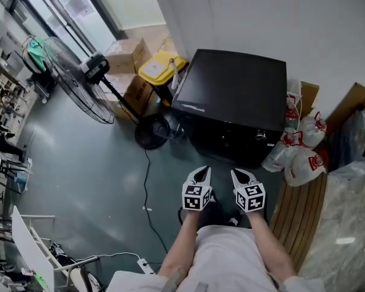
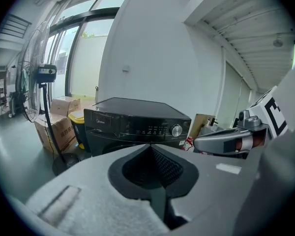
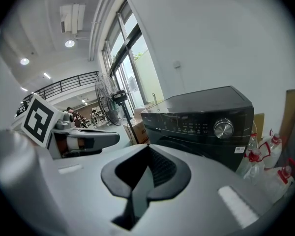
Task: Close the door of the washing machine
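Here we go, biggest thing first: the washing machine [image 1: 237,96] sits straight ahead of both grippers, a black box with its front face turned toward us and running left to right across our path. There is open floor between it and the tips, so we are near but not touching.

Off to the left of the left gripper, well apart, stands the pedestal fan [image 1: 79,81]. It is no part of this job.

Now the tools. The left gripper [image 1: 199,174] and the right gripper [image 1: 242,174] hang side by side just in front of our body, both pointing at the machine and tilted a little down. In each gripper view the 2 jaws meet in a tight seam with nothing between them, so both are closed and empty.

Which one is nearer? From the head view we call it about even: both tips line up in front of the machine's face, the left gripper before its middle. The right gripper is closer to the side with the silver dial [image 3: 223,128].

The door itself is the catch. Only a dark curve under the control panel [image 2: 147,128] shows in the left gripper view. The rest sits behind the closed jaws, so we cannot tell how far it stands ajar. Our guess: the coming move is a straight push forward and slightly down.
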Motion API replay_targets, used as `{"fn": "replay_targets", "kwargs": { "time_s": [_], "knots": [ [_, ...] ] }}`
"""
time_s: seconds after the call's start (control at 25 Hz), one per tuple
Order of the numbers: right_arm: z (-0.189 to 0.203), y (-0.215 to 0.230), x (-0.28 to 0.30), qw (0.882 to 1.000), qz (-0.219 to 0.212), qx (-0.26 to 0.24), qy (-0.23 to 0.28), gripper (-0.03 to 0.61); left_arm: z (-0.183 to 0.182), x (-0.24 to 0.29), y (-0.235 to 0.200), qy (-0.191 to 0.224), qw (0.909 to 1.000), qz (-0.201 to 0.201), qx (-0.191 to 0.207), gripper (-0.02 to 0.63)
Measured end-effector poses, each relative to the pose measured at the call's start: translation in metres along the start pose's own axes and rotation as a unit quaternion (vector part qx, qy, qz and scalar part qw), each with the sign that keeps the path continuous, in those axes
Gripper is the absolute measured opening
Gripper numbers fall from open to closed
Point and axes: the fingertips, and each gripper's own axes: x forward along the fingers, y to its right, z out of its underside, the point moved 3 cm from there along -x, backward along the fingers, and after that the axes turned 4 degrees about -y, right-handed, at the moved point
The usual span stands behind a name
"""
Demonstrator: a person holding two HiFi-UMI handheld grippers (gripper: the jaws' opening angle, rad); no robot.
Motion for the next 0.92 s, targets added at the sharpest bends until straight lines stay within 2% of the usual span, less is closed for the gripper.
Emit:
{"fn": "replay_targets", "kwargs": {
  "time_s": [0.4,0.92],
  "knots": [
    [-0.005,-0.008,0.004,1.0,-0.013,-0.006,0.003,0.003,-0.004,-0.007,-0.009,0.007,0.9999,-0.01,-0.003,0.006],
    [-0.002,0.005,-0.005,1.0,0.0,-0.009,0.004,0.003,-0.005,-0.004,-0.001,0.013,0.9998,-0.013,0.007,0.006]
  ]
}}
